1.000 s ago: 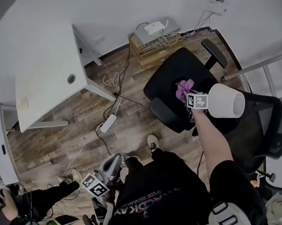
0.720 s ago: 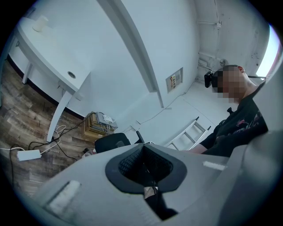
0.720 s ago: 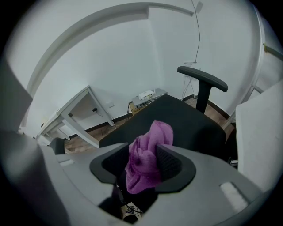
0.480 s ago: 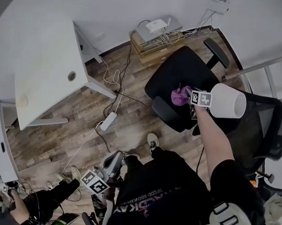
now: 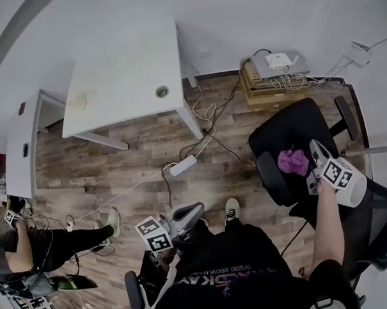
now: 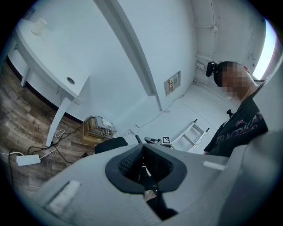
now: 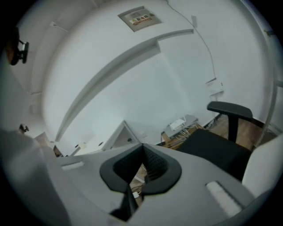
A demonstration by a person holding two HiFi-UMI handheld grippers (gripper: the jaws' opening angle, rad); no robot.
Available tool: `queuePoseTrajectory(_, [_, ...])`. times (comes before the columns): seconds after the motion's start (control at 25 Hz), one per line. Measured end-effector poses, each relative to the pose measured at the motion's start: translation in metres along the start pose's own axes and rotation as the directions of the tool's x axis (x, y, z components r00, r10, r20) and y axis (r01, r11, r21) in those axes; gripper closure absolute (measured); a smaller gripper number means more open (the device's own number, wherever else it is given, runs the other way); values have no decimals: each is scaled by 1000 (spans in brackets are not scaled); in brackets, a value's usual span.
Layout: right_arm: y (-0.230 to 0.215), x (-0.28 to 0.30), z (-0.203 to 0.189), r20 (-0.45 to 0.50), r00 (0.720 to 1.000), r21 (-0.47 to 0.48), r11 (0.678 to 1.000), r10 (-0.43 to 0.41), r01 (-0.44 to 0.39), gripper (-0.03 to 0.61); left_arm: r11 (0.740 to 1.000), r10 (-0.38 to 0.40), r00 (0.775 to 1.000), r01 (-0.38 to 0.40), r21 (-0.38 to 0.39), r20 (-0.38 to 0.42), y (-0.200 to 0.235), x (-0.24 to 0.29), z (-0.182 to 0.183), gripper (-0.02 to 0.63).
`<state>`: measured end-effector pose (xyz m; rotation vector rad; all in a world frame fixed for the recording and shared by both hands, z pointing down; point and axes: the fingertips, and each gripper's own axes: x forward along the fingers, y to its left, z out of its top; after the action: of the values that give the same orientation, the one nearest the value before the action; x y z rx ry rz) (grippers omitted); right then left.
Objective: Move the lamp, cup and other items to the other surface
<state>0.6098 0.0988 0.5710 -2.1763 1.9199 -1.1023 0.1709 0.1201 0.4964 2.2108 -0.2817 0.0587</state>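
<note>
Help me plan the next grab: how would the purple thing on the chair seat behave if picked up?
The purple thing looks crumpled and irregular, so it is probably soft and floppy, drooping when lifted. It is small against the chair seat, so likely light. Its bunched shape should not roll; a push would probably drag it.

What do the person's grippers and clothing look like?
Both the left gripper and right gripper are light grey, with black ribbed pads lining the jaws. Each carries a white cube of black square markers. The person wears a black printed T-shirt.
</note>
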Motion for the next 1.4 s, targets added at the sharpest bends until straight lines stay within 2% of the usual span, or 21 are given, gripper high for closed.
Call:
queuePoseTrajectory(0.08, [49,-15,26,13,993,-98,988,118,-116,580,1000,-1,1000,2,-5,15,2,-5,4,618])
queuePoseTrajectory(0.16, [101,-35,49,-9,979,-238,950,205,-201,580,1000,-5,1000,5,-9,28,3,-8,6,618])
queuePoseTrajectory(0.24, [155,-52,65,-47,959,-386,880,279,-275,580,1000,-7,999,8,-12,35,5,-12,5,618])
queuePoseTrajectory(0.32, [207,-65,73,-83,933,-511,789,350,-341,578,1000,-9,999,9,-10,41,5,-14,4,618])
queuePoseTrajectory(0.44, [273,-78,69,-130,876,-597,669,464,-443,575,1000,-13,998,12,2,65,2,-18,5,618])
queuePoseTrajectory(0.52, [311,-81,48,-169,817,-580,614,552,-535,575,1000,-17,996,16,12,89,1,-21,5,618])
queuePoseTrajectory(0.6, [344,-79,6,-229,746,-506,579,625,-640,575,1000,-18,992,16,15,122,2,-25,4,618])
queuePoseTrajectory(0.72, [389,-77,-67,-303,644,-330,557,703,-762,575,1000,-10,988,7,21,153,-5,-33,7,618])
queuePoseTrajectory(0.8, [413,-81,-98,-299,593,-211,554,748,-805,575,999,2,987,-8,35,161,-11,-37,10,618])
queuePoseTrajectory(0.84, [422,-84,-110,-310,561,-160,539,768,-827,575,999,8,986,-15,39,164,-14,-39,11,618])
queuePoseTrajectory(0.88, [430,-90,-123,-339,523,-130,511,782,-850,575,999,13,986,-20,40,167,-16,-42,10,618])
queuePoseTrajectory(0.96, [441,-102,-150,-442,445,-140,431,779,-892,575,999,19,985,-27,43,170,-20,-47,9,618])
queuePoseTrajectory(1.04, [447,-112,-170,-540,393,-189,348,744,-918,575,998,18,983,-28,50,181,-21,-49,10,618])
queuePoseTrajectory(1.08, [449,-116,-175,-568,379,-207,319,731,-925,574,998,16,982,-27,55,190,-21,-50,11,618])
queuePoseTrajectory(1.12, [451,-118,-176,-579,374,-220,304,724,-927,574,998,14,981,-26,60,195,-22,-51,12,618])
queuePoseTrajectory(1.16, [453,-118,-174,-576,379,-230,301,724,-925,574,998,12,981,-26,66,196,-24,-52,13,618])
queuePoseTrajectory(1.32, [454,-113,-159,-508,425,-231,357,749,-905,574,996,-19,987,5,86,160,-34,-52,10,618])
queuePoseTrajectory(1.4, [451,-113,-157,-498,421,-206,368,758,-907,574,995,-32,988,17,98,150,-37,-53,9,618])
